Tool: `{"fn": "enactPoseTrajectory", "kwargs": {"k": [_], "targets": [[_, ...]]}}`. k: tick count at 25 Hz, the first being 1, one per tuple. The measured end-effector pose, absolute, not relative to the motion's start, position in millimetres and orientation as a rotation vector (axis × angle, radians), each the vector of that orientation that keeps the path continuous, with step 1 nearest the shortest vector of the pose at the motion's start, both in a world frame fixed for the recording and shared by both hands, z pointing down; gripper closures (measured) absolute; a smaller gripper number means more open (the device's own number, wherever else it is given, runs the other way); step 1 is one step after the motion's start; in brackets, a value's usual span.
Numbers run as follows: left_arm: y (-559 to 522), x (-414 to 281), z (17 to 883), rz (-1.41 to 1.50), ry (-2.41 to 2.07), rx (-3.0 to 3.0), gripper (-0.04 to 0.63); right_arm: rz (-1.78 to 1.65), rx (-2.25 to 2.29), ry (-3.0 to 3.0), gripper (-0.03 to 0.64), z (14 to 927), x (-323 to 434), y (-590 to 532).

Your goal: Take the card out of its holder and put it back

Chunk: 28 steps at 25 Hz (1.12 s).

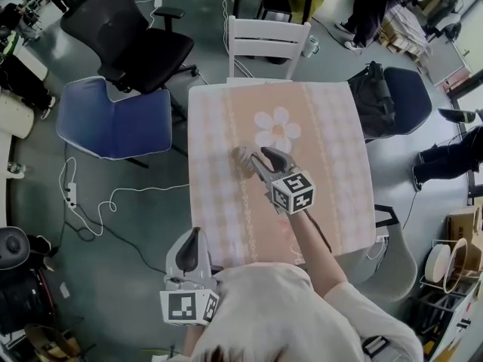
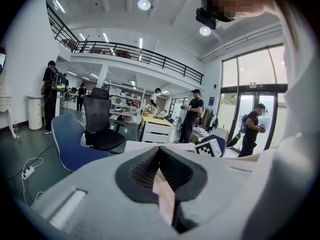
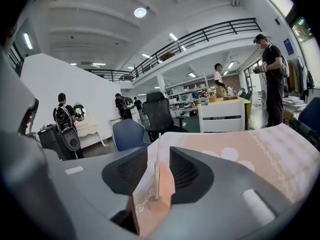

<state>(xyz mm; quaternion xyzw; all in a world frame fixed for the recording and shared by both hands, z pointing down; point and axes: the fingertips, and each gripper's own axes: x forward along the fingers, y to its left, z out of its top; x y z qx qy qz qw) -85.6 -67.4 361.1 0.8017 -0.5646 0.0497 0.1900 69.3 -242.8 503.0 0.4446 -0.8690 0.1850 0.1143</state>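
Your right gripper has its jaws spread. The card holder stands edge-on in the gap with a sliver of space on either side, and neither pad presses on it yet. From above, the holder sits near the middle of the table, at about 7 o'clock from the flower print.

I cannot tell the card from its clear holder at this angle. Before you close, check that you will pinch the card's top edge alone and not the stand. Keep the jaws square to the sheet, close gently, then lift straight up so the card slides out without tipping the stand.

Your left gripper hangs off the table's corner at 7 o'clock, jaws pressed together on nothing. You will probably want to bring it in to steady the base.
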Motion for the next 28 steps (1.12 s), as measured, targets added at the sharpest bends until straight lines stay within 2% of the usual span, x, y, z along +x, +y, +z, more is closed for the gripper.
{"fn": "enactPoseTrajectory", "kwargs": {"k": [4,10,28], "targets": [[-68,-84,363,0.141,-1.582,2.251,0.595,0.556,1.291,-2.534,0.505,515,66,-245],[-70,-86,365,0.145,-1.585,2.241,0.595,0.554,1.290,-2.507,0.595,526,63,-247],[-69,-90,365,0.144,-1.596,2.241,0.595,0.596,1.315,-2.531,0.601,519,65,-248]]}}
